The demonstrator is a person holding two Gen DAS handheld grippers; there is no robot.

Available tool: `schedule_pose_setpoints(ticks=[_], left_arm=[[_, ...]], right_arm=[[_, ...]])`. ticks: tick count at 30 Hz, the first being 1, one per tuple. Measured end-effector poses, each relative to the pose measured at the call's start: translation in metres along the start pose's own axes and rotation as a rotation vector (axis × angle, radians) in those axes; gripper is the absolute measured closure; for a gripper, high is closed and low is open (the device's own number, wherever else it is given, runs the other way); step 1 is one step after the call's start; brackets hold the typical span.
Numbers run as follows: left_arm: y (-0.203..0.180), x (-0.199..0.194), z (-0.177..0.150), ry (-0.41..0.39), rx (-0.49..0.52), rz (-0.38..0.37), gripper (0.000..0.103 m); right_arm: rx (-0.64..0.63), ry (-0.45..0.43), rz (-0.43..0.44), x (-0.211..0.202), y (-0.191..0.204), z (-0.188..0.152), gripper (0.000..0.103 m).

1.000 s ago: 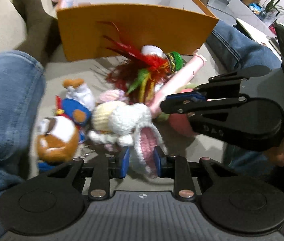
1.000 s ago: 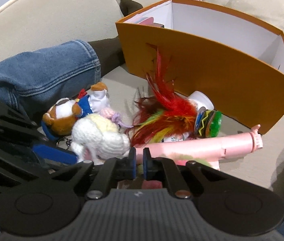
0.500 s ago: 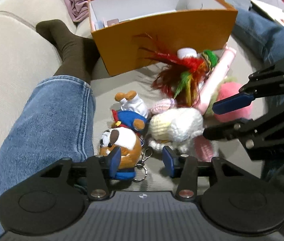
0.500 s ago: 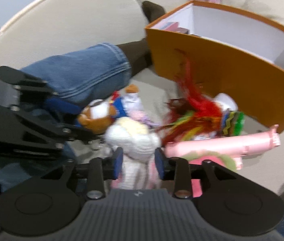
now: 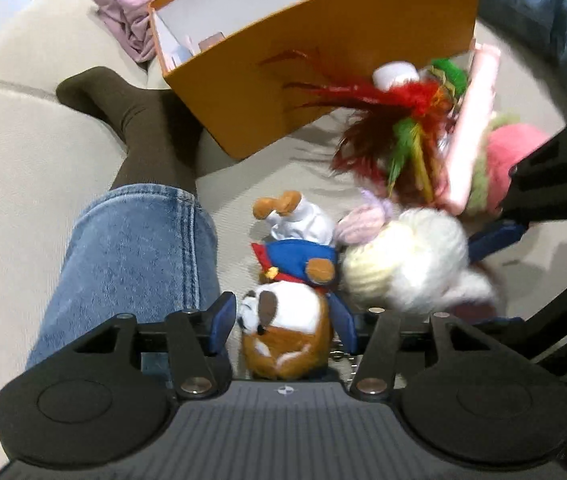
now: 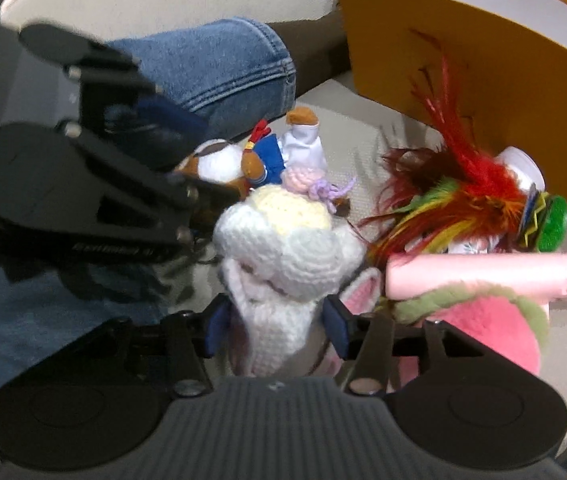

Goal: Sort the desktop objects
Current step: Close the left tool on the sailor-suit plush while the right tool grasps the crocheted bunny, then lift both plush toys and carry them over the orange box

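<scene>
A pile of toys lies on a beige sofa seat in front of an orange box. My left gripper is open, its jaws on either side of the head of a brown-and-white plush keychain in a blue outfit. My right gripper is open, its jaws on either side of a white crocheted bunny, which also shows in the left wrist view. Neither pair of pads visibly squeezes its toy.
Behind the plush toys lie a red-and-green feather toy, a pink tube, a pink-green fuzzy ball and a white bottle cap. A jeans-clad leg with a dark sock lies at the left. Purple cloth sits behind the box.
My left gripper opened, left the bunny and moved left around the plush keychain. My right gripper opened and moved left from the pink tube to around the bunny.
</scene>
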State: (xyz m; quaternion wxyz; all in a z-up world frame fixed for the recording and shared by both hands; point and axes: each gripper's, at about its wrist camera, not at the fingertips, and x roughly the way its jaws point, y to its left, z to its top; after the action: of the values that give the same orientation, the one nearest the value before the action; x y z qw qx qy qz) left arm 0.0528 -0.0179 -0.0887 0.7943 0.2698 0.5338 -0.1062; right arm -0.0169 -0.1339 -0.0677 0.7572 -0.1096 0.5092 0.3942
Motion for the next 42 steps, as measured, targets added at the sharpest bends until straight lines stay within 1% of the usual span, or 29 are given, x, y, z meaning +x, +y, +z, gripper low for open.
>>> schedule_pose_setpoints(ticks=[2,3,5,6,8,11,12,13,15,17,21,24,26,29,32,34,38,40,42], left_arm=[[-0.001,0.007,0.001,0.017,0.022,-0.030,0.042],[-0.002,0.011,0.002,0.025,0.031,-0.028,0.042],[-0.005,0.018,0.002,0.032,0.068,0.024,0.042],[-0.006,0.021,0.002,0.039,0.076,0.038,0.041],[-0.005,0.025,0.004,0.051,0.079,0.046,0.038],[-0.002,0.032,0.007,0.069,0.077,0.050,0.038],[-0.001,0.034,0.009,0.073,0.074,0.051,0.042],[0.000,0.034,0.010,0.073,0.069,0.056,0.043],[0.004,0.033,0.011,0.067,0.048,0.044,0.046],[0.011,0.030,0.011,0.052,-0.002,0.018,0.048],[0.030,0.014,0.007,0.013,-0.139,-0.049,0.049],[0.038,-0.007,0.002,-0.042,-0.214,-0.068,0.050],[0.045,-0.024,0.000,-0.081,-0.263,-0.104,0.050],[0.058,-0.055,0.007,-0.159,-0.316,-0.150,0.050],[0.069,-0.084,0.019,-0.247,-0.341,-0.148,0.050],[0.078,-0.097,0.036,-0.298,-0.363,-0.140,0.050],[0.100,-0.118,0.070,-0.398,-0.415,-0.150,0.050],[0.102,-0.123,0.088,-0.447,-0.424,-0.150,0.050],[0.109,-0.120,0.114,-0.482,-0.433,-0.169,0.050]], right_arm=[[-0.011,0.008,-0.021,0.006,0.001,0.001,0.047],[-0.013,0.014,-0.029,0.009,0.001,0.001,0.046],[0.004,0.026,-0.014,0.015,-0.002,0.001,0.047],[0.009,0.022,-0.010,0.016,-0.003,0.000,0.049],[0.024,0.019,0.004,0.015,-0.007,0.000,0.051],[0.060,0.014,0.039,0.009,-0.015,-0.001,0.055],[0.071,0.012,0.047,0.007,-0.016,-0.001,0.056],[0.079,0.008,0.054,0.004,-0.018,-0.002,0.056],[0.090,-0.007,0.065,-0.005,-0.021,-0.003,0.056],[0.100,-0.030,0.085,-0.016,-0.024,-0.005,0.056],[0.141,-0.092,0.124,-0.040,-0.036,-0.007,0.056],[0.188,-0.151,0.180,-0.059,-0.047,-0.005,0.056],[0.209,-0.190,0.211,-0.072,-0.054,-0.001,0.056],[0.209,-0.256,0.230,-0.093,-0.060,0.011,0.056],[0.224,-0.316,0.228,-0.115,-0.072,0.030,0.056],[0.228,-0.357,0.216,-0.128,-0.080,0.042,0.056],[0.237,-0.428,0.137,-0.149,-0.098,0.072,0.056],[0.260,-0.459,0.119,-0.154,-0.109,0.087,0.056],[0.299,-0.478,0.111,-0.155,-0.126,0.100,0.056]])
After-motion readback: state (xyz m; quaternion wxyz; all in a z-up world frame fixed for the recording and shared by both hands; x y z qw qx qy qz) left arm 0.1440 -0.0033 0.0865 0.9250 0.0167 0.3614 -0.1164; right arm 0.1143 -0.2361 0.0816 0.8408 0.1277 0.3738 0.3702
